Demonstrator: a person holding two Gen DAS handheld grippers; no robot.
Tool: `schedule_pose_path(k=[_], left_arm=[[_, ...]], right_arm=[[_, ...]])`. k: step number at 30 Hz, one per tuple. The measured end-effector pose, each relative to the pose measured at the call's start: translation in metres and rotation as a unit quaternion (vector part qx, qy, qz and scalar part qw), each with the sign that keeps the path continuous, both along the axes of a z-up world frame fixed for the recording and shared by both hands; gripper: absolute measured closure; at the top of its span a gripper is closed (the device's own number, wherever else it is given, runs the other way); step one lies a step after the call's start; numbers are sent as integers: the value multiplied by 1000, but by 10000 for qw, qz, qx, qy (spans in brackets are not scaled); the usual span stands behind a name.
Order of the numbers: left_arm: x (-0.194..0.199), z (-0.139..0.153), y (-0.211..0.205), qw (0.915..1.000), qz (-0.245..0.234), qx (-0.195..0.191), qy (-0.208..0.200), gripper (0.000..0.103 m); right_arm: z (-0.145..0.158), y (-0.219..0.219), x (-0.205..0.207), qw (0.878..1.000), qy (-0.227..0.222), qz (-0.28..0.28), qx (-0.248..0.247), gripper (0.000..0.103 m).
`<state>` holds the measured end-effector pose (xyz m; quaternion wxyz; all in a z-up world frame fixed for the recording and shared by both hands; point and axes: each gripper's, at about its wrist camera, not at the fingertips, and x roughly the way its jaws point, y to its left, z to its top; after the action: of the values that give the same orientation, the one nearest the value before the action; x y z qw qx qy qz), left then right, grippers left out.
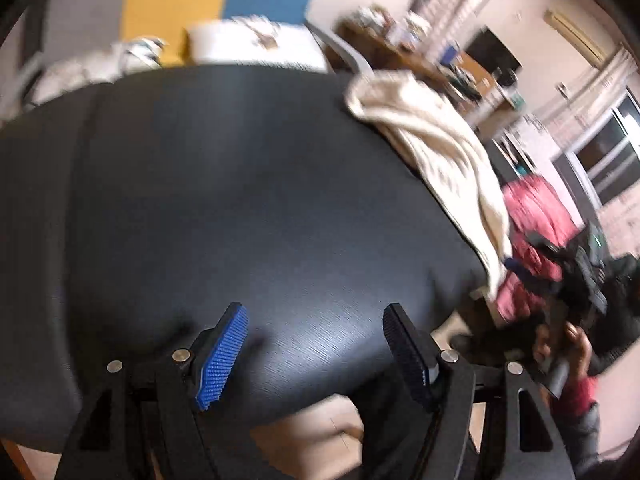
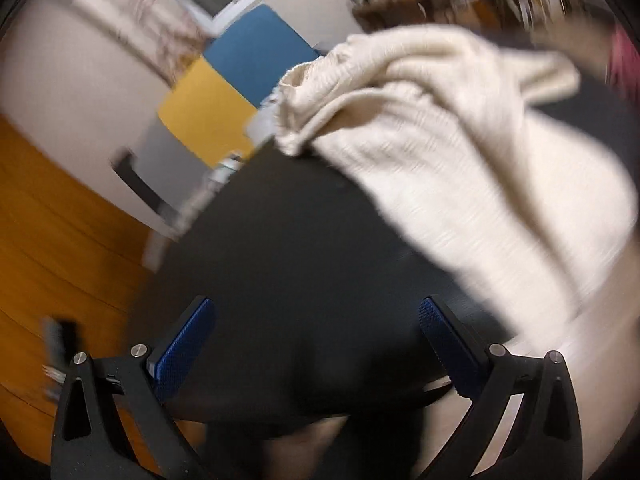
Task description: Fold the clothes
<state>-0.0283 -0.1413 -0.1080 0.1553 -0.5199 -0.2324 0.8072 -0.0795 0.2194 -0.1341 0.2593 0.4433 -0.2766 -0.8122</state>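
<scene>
Centrally, one cream knit garment, ribbed, crumpled, unfolded. It lies bunched on a black table, at the table's right part as the left wrist view shows it, with one end trailing over the table's right edge. In the right wrist view the cloth fills the upper right, and a rolled hem or cuff sits at the table's far edge. Both views are motion-blurred; the kind of garment cannot be told.

Left gripper: tongs spread wide, nothing between them, blue ribbed pads facing in. It hangs over the near edge of the table, well apart from the cream garment.

Right gripper: tongs likewise spread, empty, over bare table near the front edge. The cream cloth lies just beyond and right of its right finger; whether it touches cannot be told.

Also in the left view: the right gripper's body, dark, at far right, held in a hand with a red cuff. A pink-red cloth sits off the table's right edge, beside the trailing cream end.

Surroundings: a yellow and blue panel behind the table; wood-toned floor at left of the right view; blurred shelving and a window in the left view.
</scene>
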Motion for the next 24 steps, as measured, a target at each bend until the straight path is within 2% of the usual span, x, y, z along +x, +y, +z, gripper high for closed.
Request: schedule_pose_path(k=[3,8,11,12,14,18,22,24], left_arm=[[-18,7,9,9993,-45,370,91,32],[-47,20,24,9948,-120,985,242,31],[-66,27,36,9902,-203,1350,298,32],[-76,28,52,9894,-323,1387,273,32],[-95,35,89,9903,-566,1226,324,32],[-138,37,129,9884,-759,1312,43,32],[-191,15,138,9827,-373,1699,-635,32],[-205,13,140,9828,-216,1698,-697,33]], right_arm=[[9,6,5,9999,-25,-24,-113,0],[23,5,21,9983,-110,21,566,0],[23,10,41,9969,-60,-28,789,0],[23,13,47,9963,-49,-64,861,0],[21,19,55,9950,-21,-118,995,0],[9,29,62,9936,-79,-220,1101,0],[-2,40,67,9932,-162,-324,1105,0],[-5,43,65,9936,-214,-351,1054,0]])
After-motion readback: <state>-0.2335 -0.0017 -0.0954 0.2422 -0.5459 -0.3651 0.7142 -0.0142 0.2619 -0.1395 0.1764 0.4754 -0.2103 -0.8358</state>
